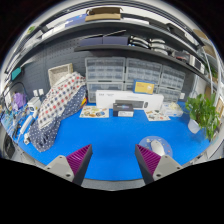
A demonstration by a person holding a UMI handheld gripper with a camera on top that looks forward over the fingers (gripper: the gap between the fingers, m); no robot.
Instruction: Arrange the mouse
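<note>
- Small pale rounded mouse (157, 146) lies on the blue tabletop (115, 135), just ahead of the right purple-padded finger of the tongs (112, 163)
- Tongs gape wide, holding nothing; mouse sits right of centre, its long axis unclear

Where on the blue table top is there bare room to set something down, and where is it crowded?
Bare: the blue table top just ahead of the open hand-held gripper, between the patterned cloth and the white mouse. Crowded: the far edge, with the white device and papers.
</note>
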